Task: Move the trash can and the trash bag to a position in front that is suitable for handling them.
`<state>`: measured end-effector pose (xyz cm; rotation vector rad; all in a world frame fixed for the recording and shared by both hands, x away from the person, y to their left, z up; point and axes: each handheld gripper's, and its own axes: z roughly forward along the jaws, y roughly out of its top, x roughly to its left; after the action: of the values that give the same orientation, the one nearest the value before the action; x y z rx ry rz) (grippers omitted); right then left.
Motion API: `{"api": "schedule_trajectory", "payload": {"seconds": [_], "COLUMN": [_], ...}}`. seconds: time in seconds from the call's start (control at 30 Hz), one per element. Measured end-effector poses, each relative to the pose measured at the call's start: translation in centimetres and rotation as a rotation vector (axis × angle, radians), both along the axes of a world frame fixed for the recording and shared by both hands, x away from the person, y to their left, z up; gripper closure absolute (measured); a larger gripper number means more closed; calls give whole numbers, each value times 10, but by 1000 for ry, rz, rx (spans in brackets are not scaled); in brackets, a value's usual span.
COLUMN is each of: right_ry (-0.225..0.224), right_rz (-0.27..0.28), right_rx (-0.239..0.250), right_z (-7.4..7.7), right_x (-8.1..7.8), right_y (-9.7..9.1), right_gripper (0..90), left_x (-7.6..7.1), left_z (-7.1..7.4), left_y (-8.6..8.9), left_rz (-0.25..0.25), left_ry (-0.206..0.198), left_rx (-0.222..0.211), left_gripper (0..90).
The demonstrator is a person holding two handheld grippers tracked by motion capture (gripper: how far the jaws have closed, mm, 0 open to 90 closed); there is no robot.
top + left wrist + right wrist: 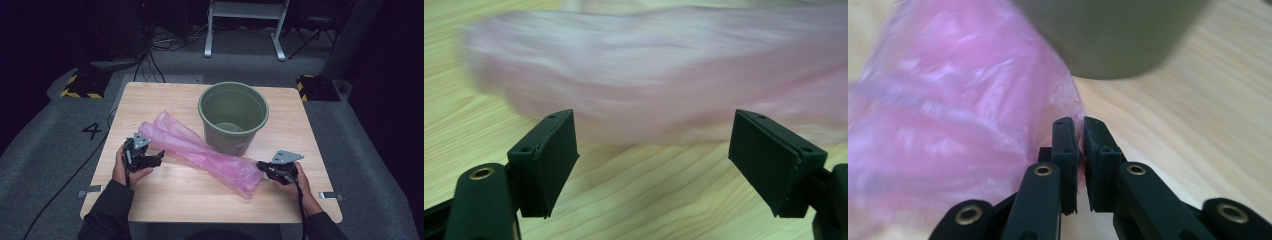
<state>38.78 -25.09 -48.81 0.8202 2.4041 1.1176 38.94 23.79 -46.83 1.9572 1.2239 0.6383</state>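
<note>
**Bag pinched at one end, free at the other**

While the pink bag (200, 152) is lying slantwise across the table (165, 200), touching the front of the green bucket (233, 116), the left gripper (159, 156) is hovering just beside the bag's left stretch, jaws standing wide apart with nothing between them. In the left gripper view the bag (664, 75) is lying beyond the pads, blurred. At the right end, the right gripper (261, 166) is clenching a fold of the bag's edge (948, 125); its jaws are sitting nearly together.
</note>
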Motion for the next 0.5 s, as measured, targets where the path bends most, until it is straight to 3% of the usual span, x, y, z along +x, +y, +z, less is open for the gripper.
{"api": "schedule_trajectory", "payload": {"seconds": [0.07,0.13,0.17,0.2,0.23,0.27,0.37,0.43,0.5], "right_ry": [3,13,13,9,9,11,8,-7,2], "right_rz": [-11,-80,-80,-131,-131,-186,-224,-276,-298], "right_rx": [9,25,25,5,5,-2,13,-26,4], "right_z": [0,0,0,1,1,2,3,4,5], "right_x": [2,10,10,13,13,16,20,25,29], "right_y": [-4,-22,-22,-31,-31,-39,-48,-56,-62], "right_gripper": [847,846,846,836,836,828,828,828,805], "left_x": [-1,-4,-4,-6,-6,-7,-7,-7,-6], "left_z": [-1,-5,-5,-6,-6,-8,-11,-15,-18], "left_y": [5,11,11,12,12,11,8,1,-3], "left_rz": [3,-15,-15,-33,-33,-52,-89,-118,-146], "left_ry": [1,14,14,25,25,31,49,71,84], "left_rx": [3,-8,-8,-5,-5,-11,-25,-25,-39], "left_gripper": [193,191,188,189,189,189,191,192,193]}}
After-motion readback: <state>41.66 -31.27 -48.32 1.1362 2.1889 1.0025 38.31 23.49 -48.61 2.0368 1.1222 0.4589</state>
